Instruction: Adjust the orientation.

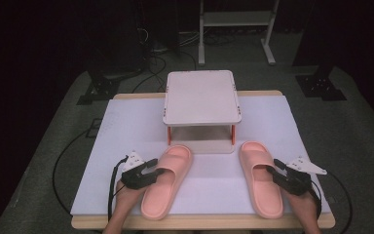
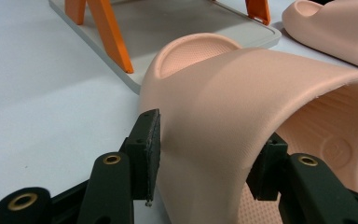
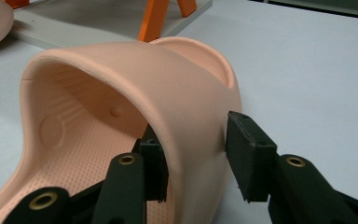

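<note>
Two pink foam slippers lie toes-forward on the white mat. My left gripper [image 1: 158,170] reaches in from the left over the outer side of the left slipper [image 1: 168,183]. In the left gripper view one pad [image 2: 150,140] presses the outside of the strap [image 2: 223,93] and the other sits inside it. My right gripper [image 1: 272,171] comes in from the right at the right slipper [image 1: 260,178]. In the right gripper view its pads [image 3: 249,154] clamp the strap's side wall [image 3: 191,107], one inside and one outside. Both slippers rest flat on the mat.
A small white shelf on orange legs [image 1: 200,97] stands just beyond the slippers' toes, and its base plate [image 2: 191,32] almost touches the left toe. The white mat [image 1: 126,126] covers the wooden table. Cables trail off the left edge.
</note>
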